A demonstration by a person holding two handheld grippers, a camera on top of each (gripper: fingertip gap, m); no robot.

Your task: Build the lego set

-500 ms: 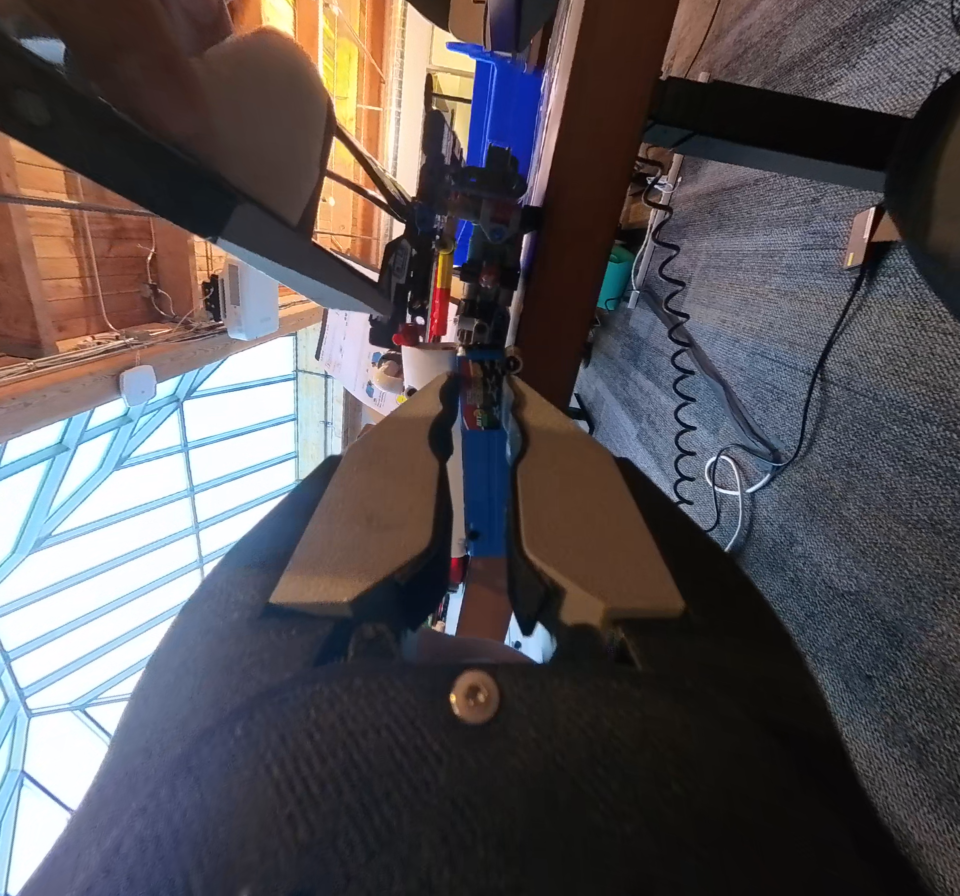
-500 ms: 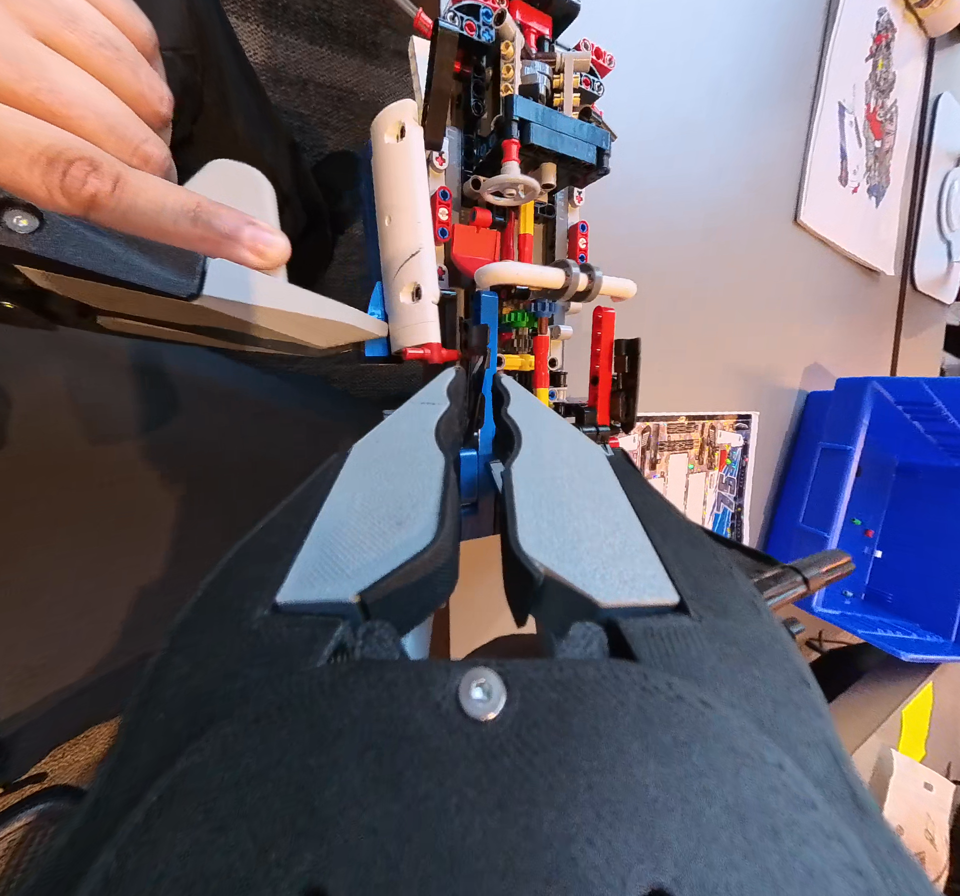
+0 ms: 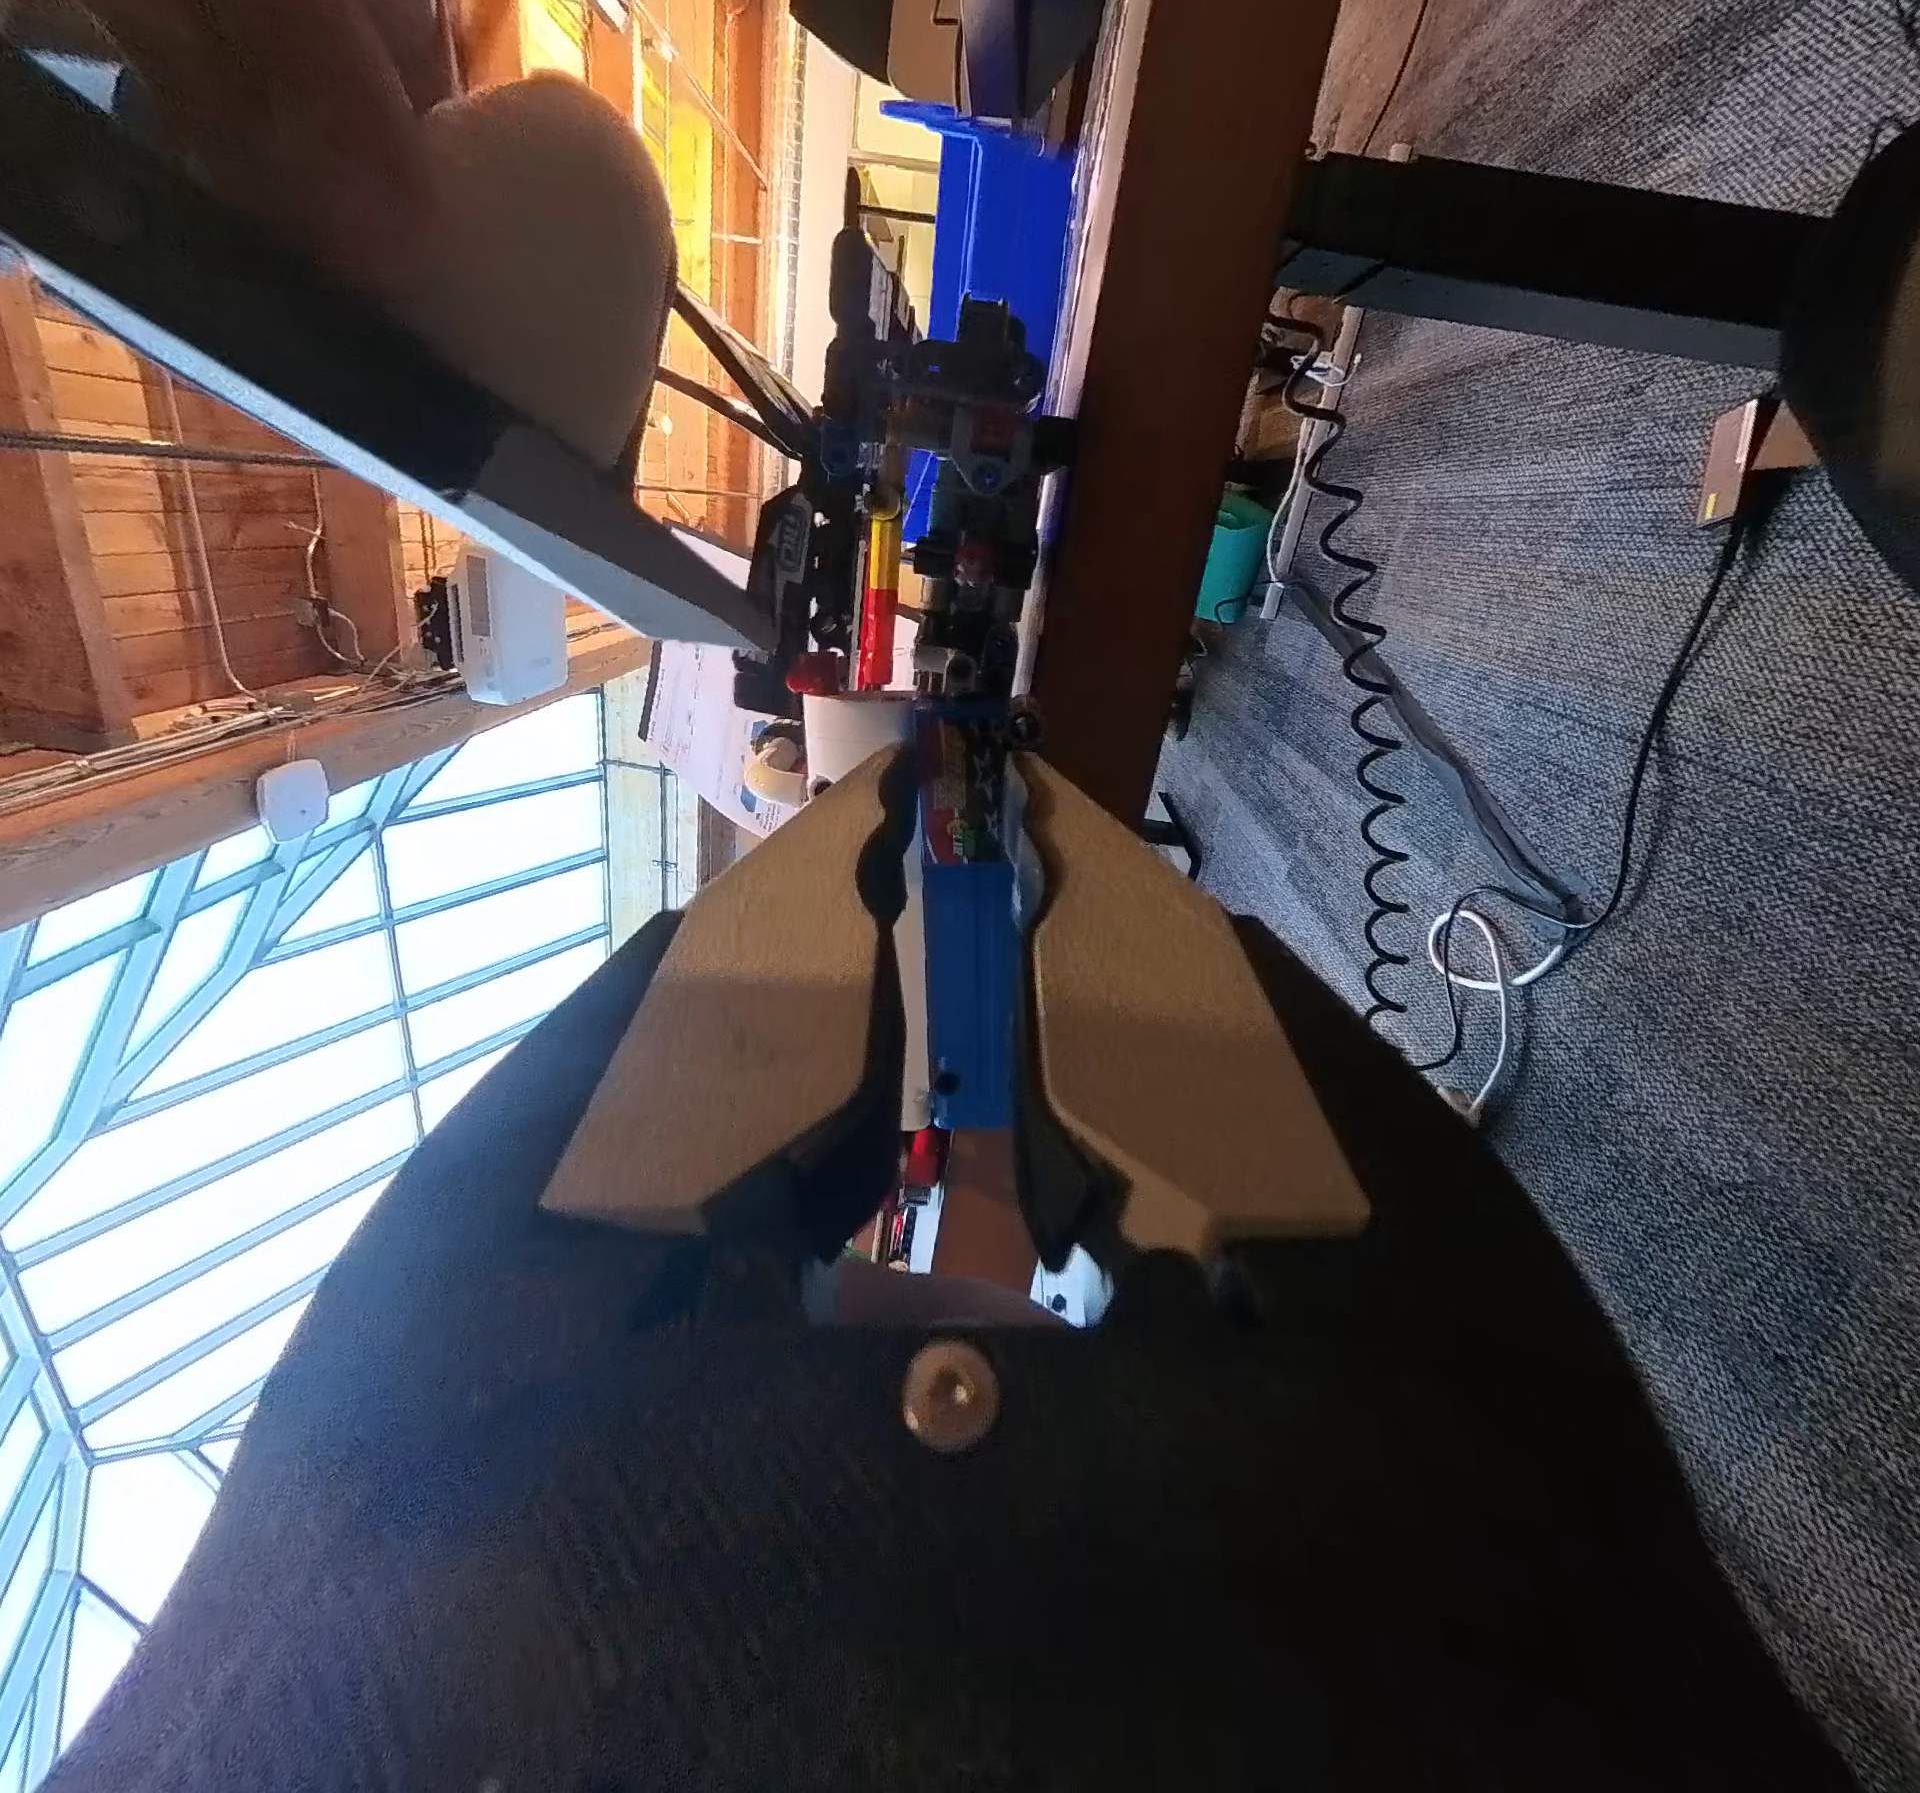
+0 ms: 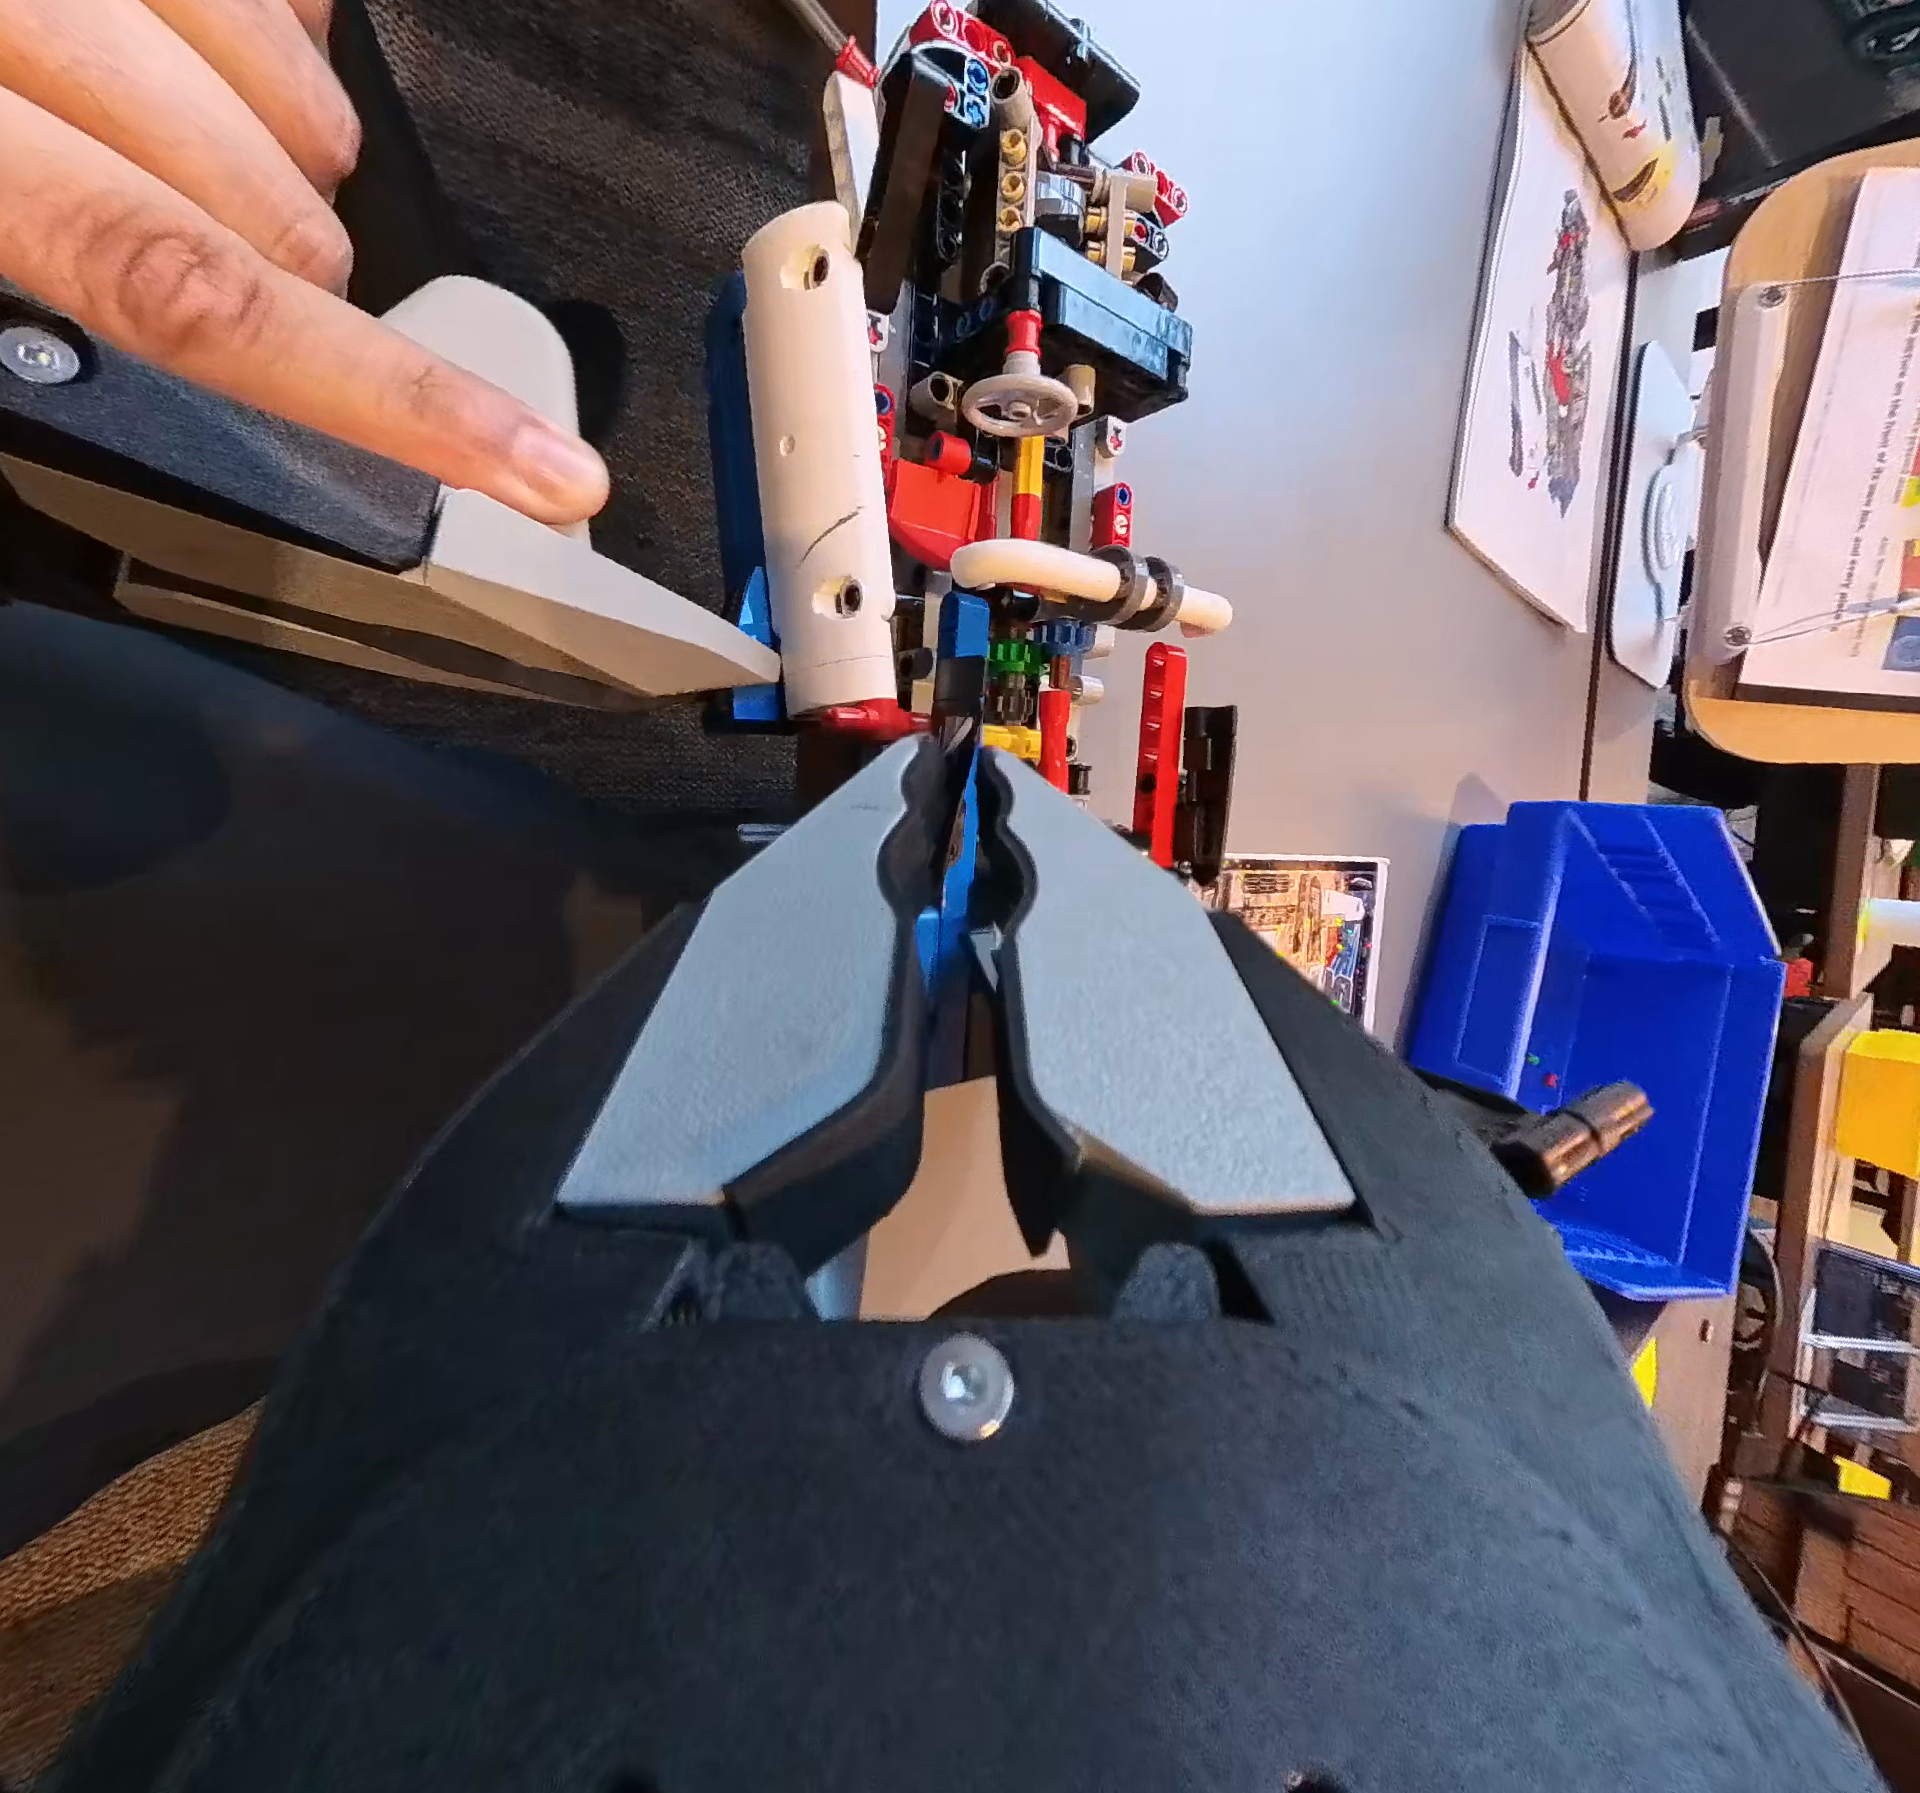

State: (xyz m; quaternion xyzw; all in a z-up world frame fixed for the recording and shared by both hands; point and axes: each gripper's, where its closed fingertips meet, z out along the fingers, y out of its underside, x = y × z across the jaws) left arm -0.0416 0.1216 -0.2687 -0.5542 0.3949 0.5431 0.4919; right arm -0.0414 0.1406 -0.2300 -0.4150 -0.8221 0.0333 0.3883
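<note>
Grippers both clamp the half-built multicolour lego vehicle (image 4: 997, 455) held off the table: your right gripper (image 4: 954, 777) pinches its blue side beam, your left gripper (image 3: 961, 808) its blue stickered panel, long axis running straight ahead

- Left gripper (image 3: 961, 798): fingers nearly together, clamped on a blue panel (image 3: 971, 995).
- Right gripper (image 4: 951, 777): fingers nearly together, pinching a blue piece (image 4: 961, 870).
- A hand (image 4: 208, 216) rests on the left gripper.
</note>
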